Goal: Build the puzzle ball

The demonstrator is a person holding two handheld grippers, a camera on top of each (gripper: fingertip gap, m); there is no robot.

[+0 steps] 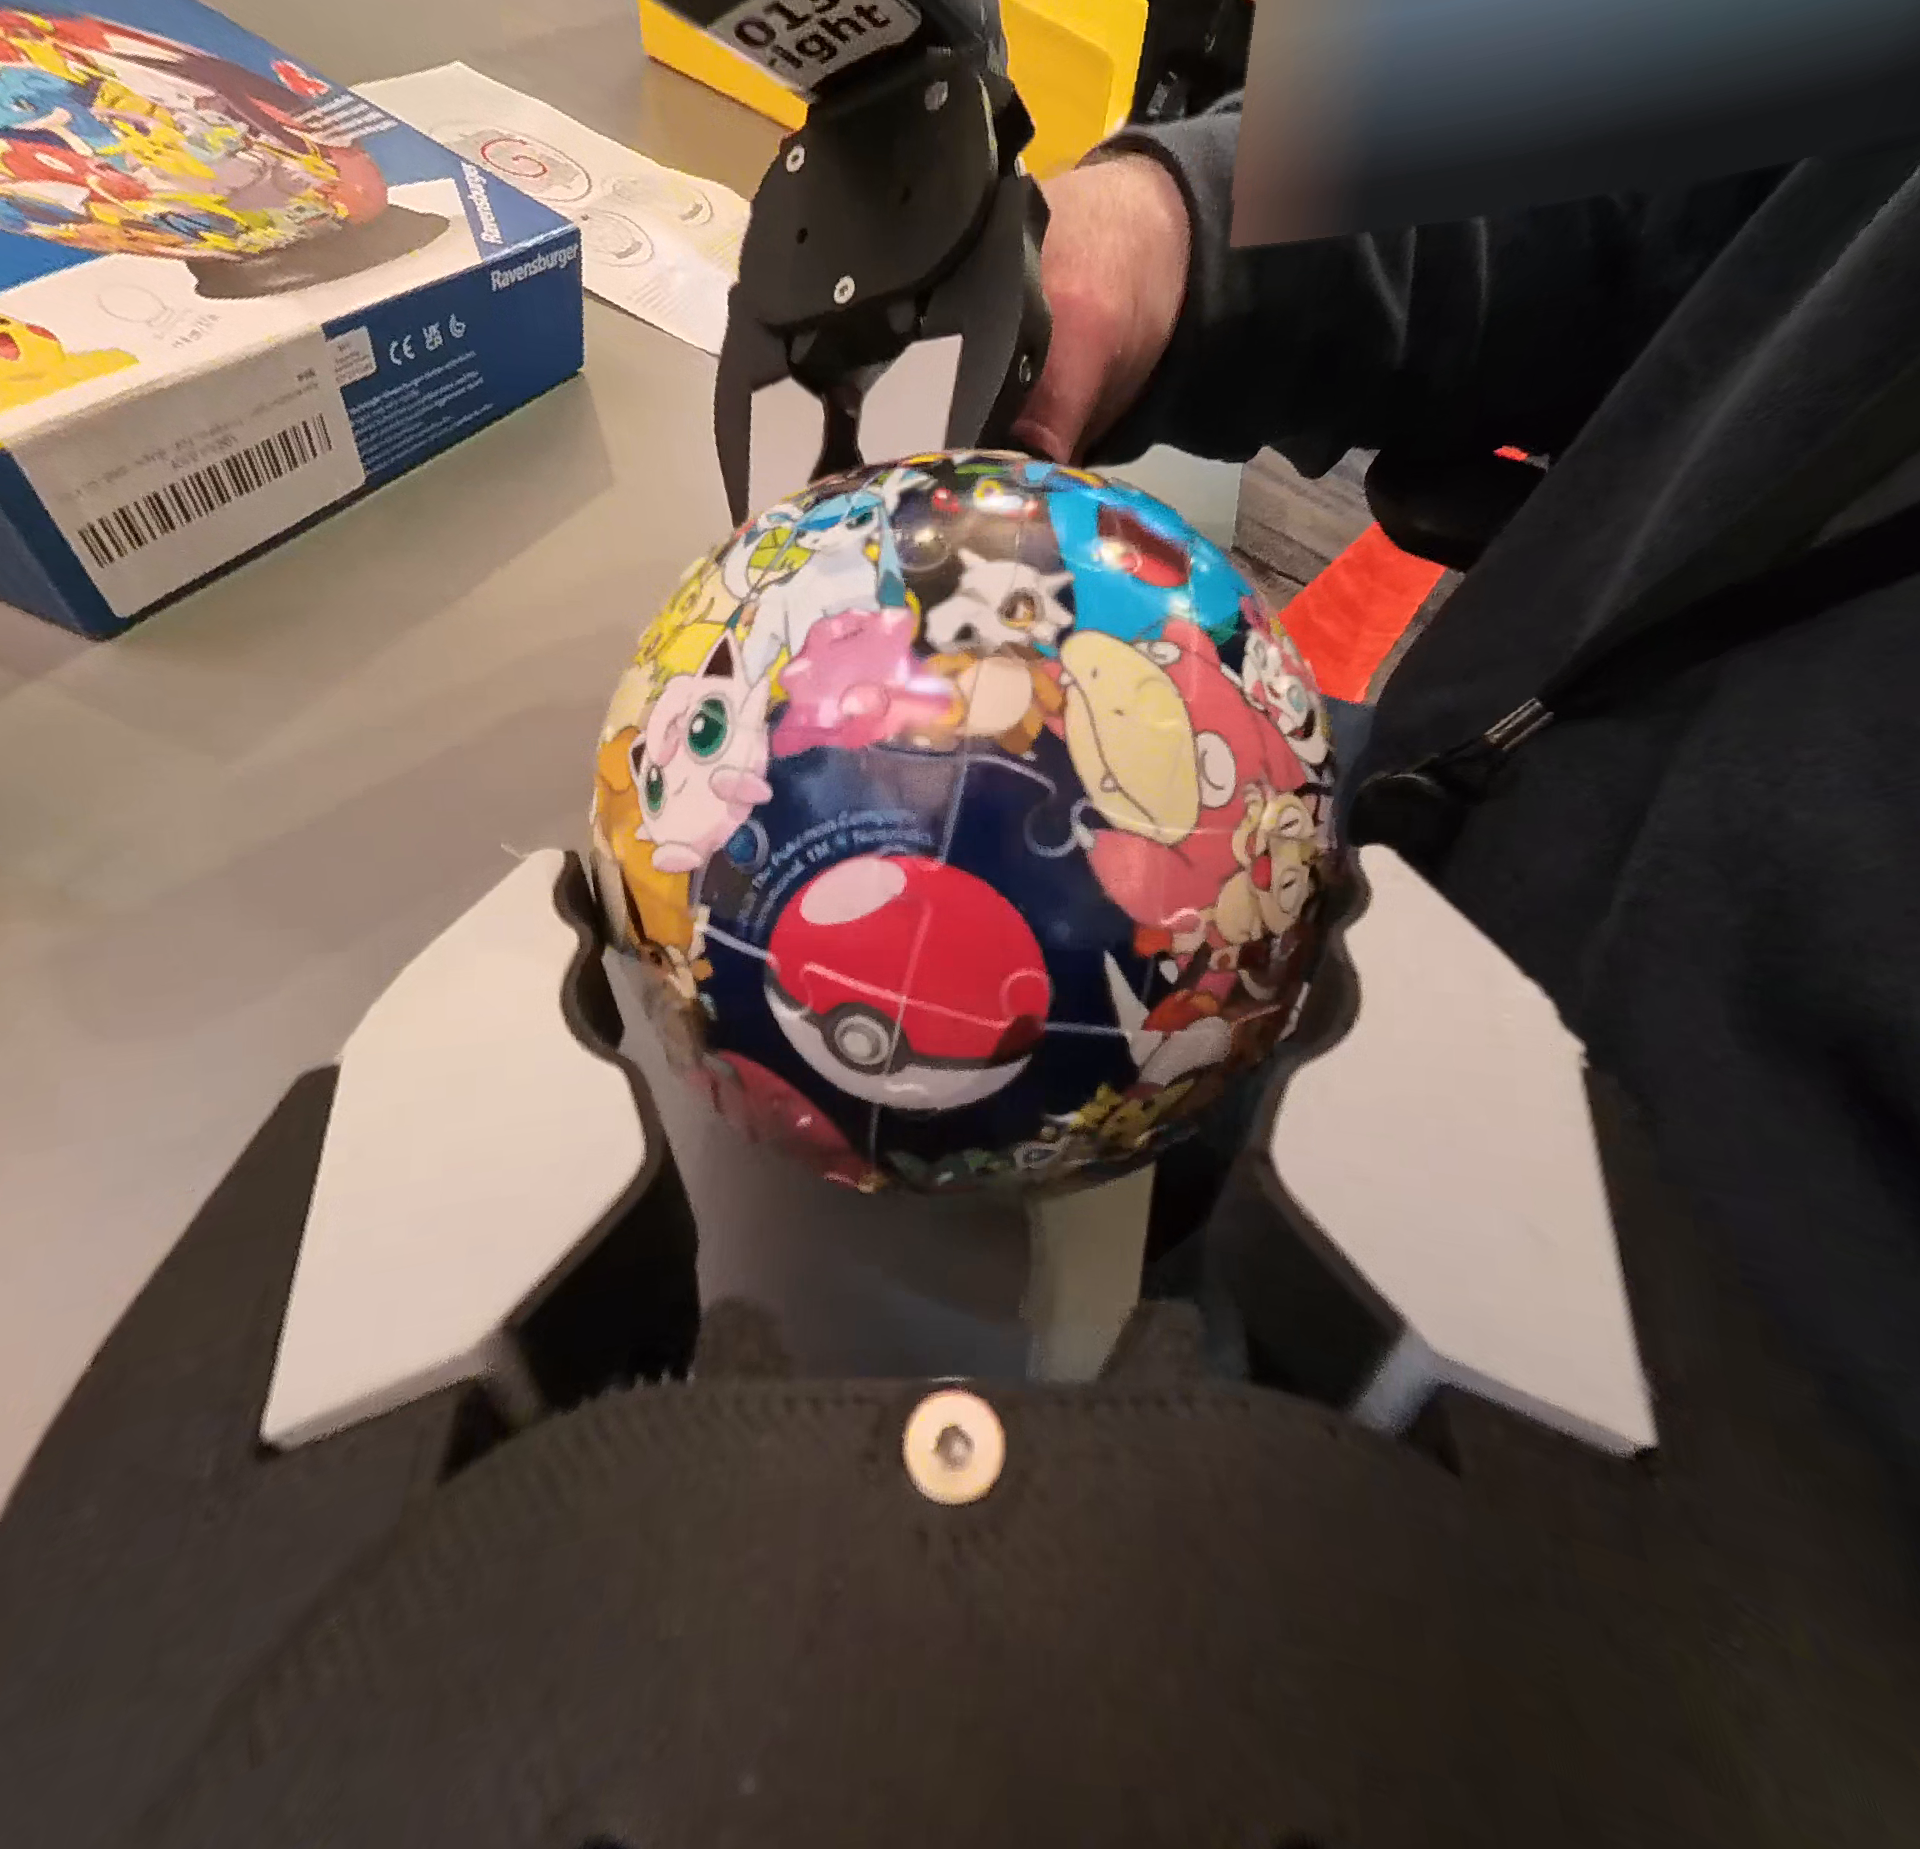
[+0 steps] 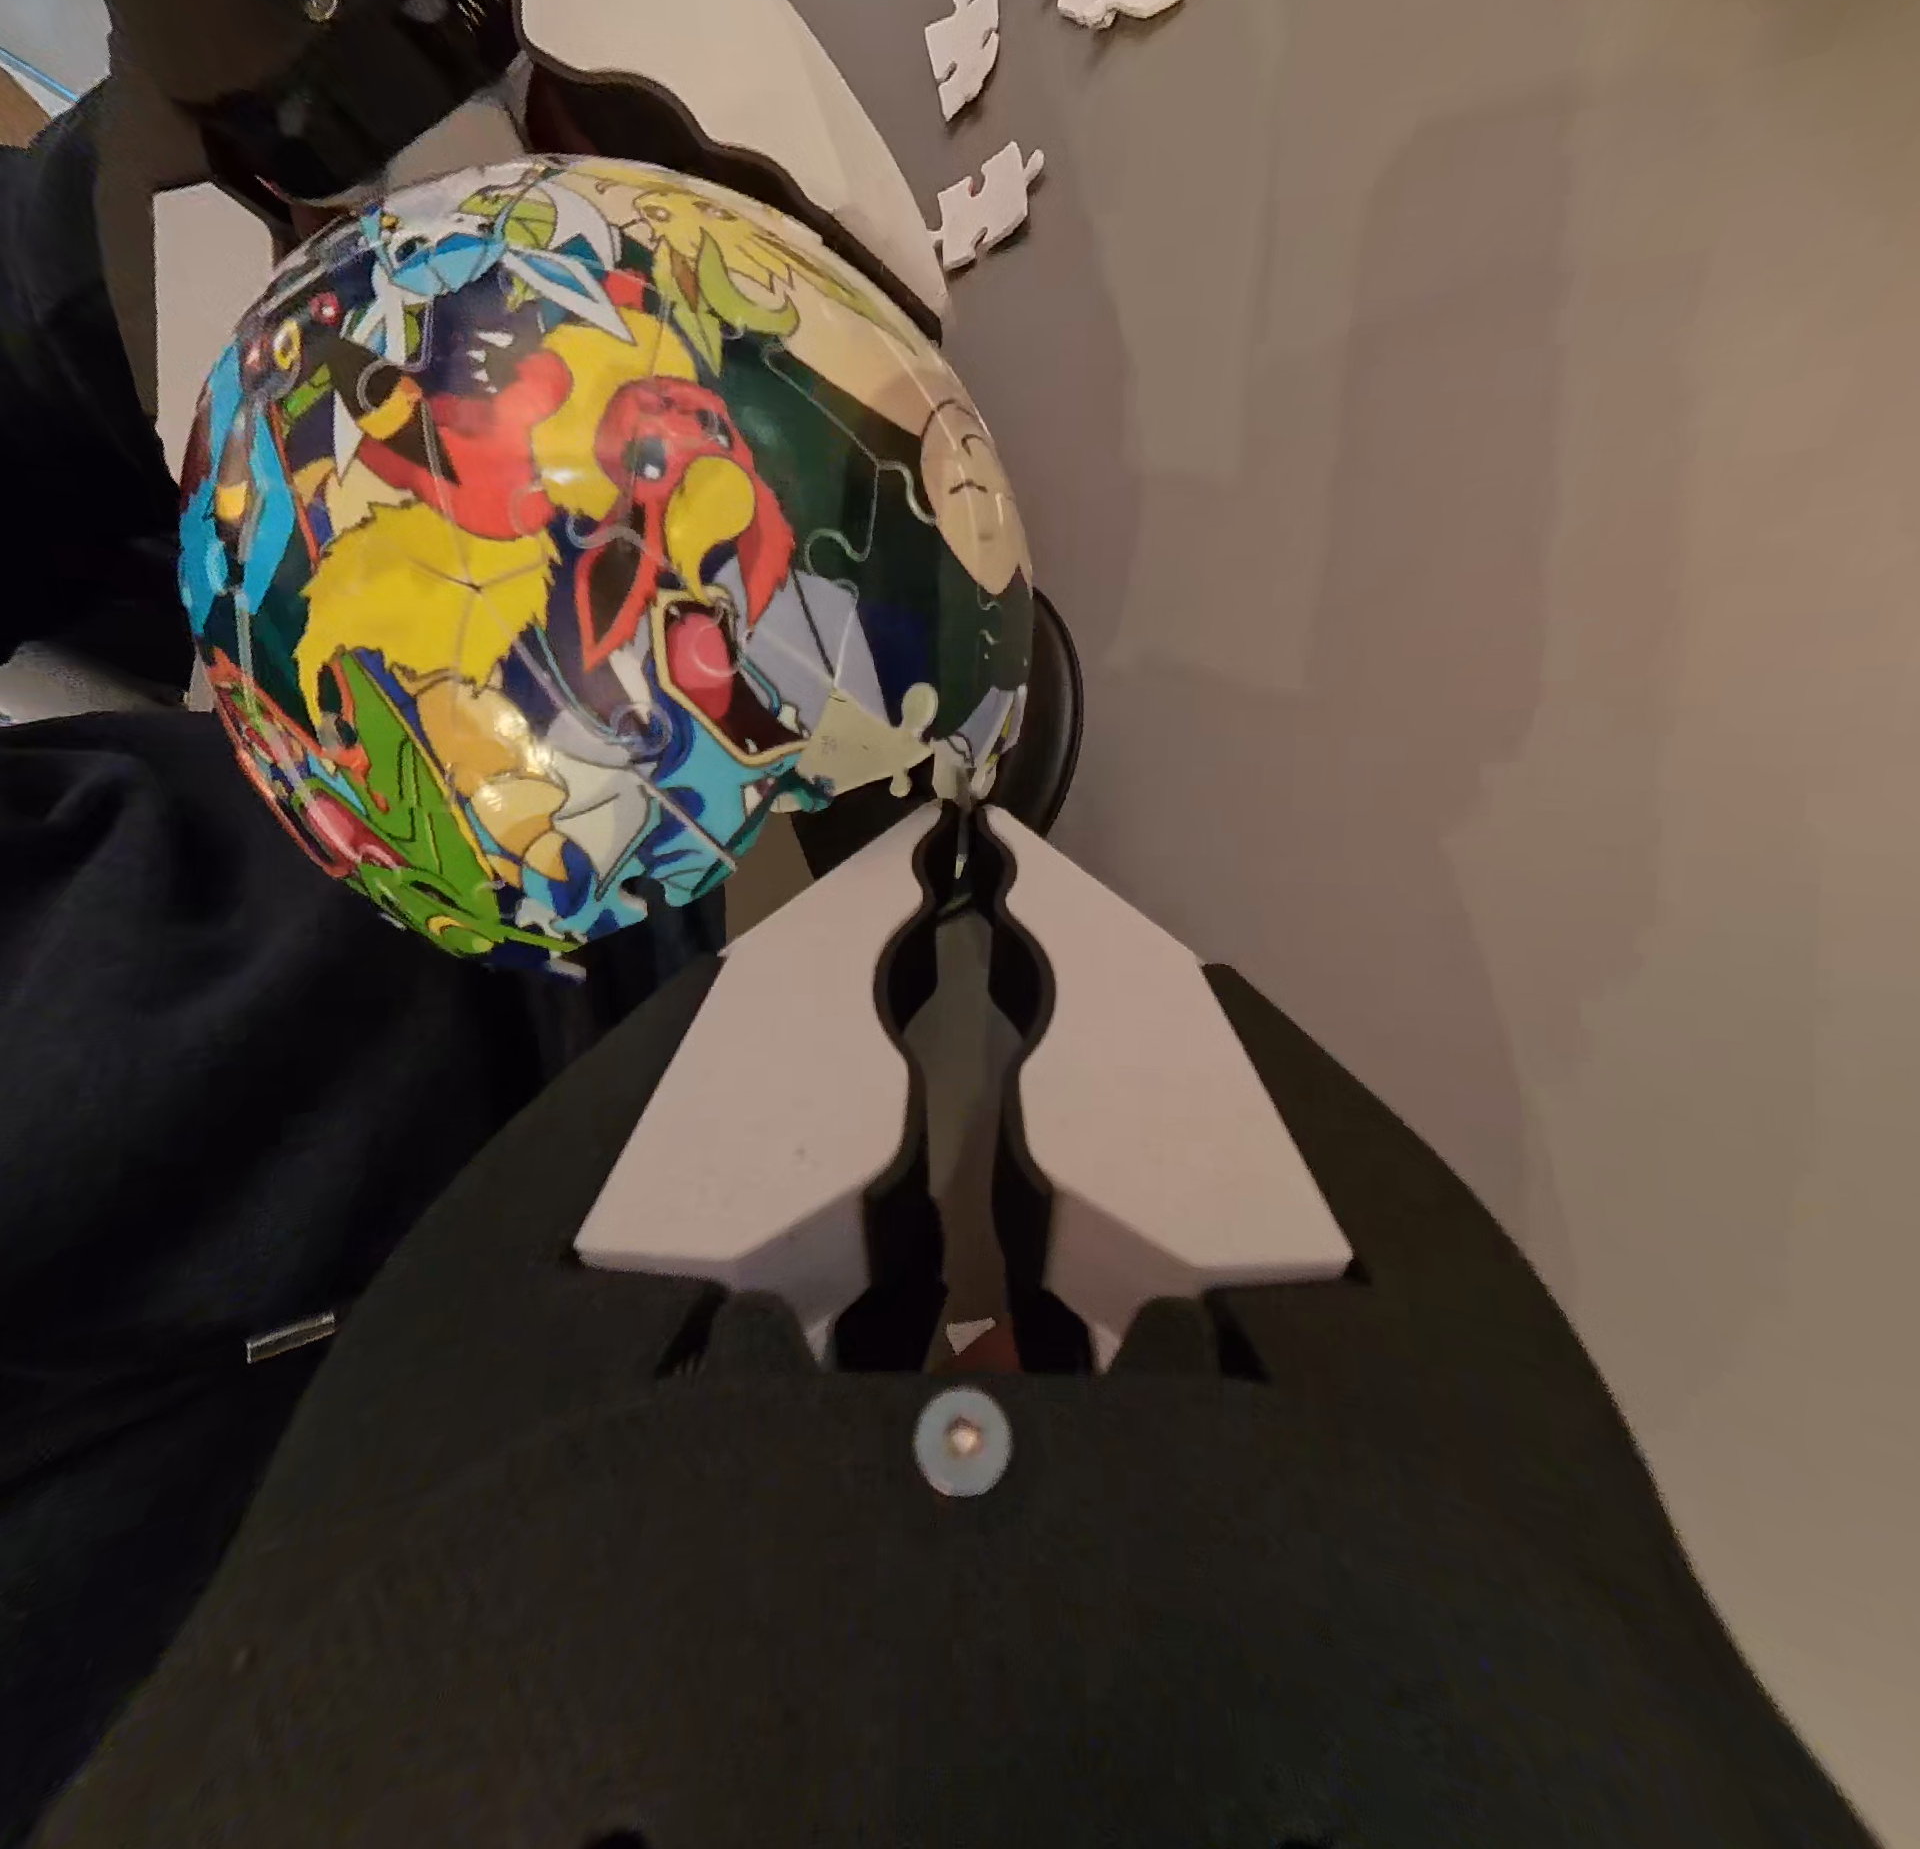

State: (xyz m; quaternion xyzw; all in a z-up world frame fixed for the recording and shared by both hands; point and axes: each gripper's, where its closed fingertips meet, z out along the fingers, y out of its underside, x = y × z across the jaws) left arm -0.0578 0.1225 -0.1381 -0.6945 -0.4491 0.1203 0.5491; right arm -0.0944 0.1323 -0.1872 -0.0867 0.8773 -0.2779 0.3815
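The puzzle ball (image 1: 966,823), covered in bright cartoon figures, is held off the table between the two white fingers of my left gripper (image 1: 966,895), which is shut on its sides. In the right wrist view the ball (image 2: 582,552) is at upper left, with the left gripper's finger (image 2: 790,137) behind it. My right gripper (image 2: 961,823) is nearly closed on a thin pale puzzle piece (image 2: 883,750) at the ball's lower right edge. In the left wrist view the right gripper (image 1: 862,428) is just beyond the top of the ball.
A blue puzzle box (image 1: 260,293) lies at far left beside a paper instruction sheet (image 1: 623,210). A yellow bin (image 1: 935,33) stands behind. Loose white pieces (image 2: 961,49) lie on the grey table (image 2: 1455,552). A person's hand (image 1: 1112,293) and dark clothing fill the right. The gap from one gripper's tips to the other's is roughly 8 centimeters.
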